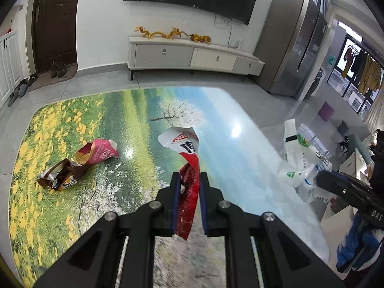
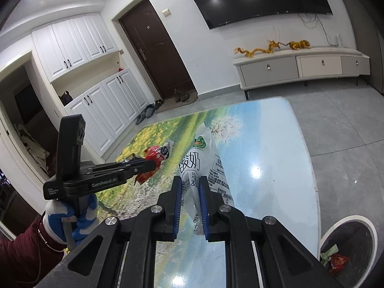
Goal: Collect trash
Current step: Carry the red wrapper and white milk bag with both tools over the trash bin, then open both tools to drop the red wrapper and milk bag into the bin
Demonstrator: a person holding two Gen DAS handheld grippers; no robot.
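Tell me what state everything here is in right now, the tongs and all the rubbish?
Left tongs: shut on the red wrapper, lifted off the table.
Red wrapper: crumpled, hanging between the pads.
Right tongs: shut on the white plastic bag.
White plastic bag: held up, limp.
Pink wrapper: torn open, lying on the table.
Brown wrapper: crumpled, lying on the table.
Bin: open, some trash inside.
Door: closed.
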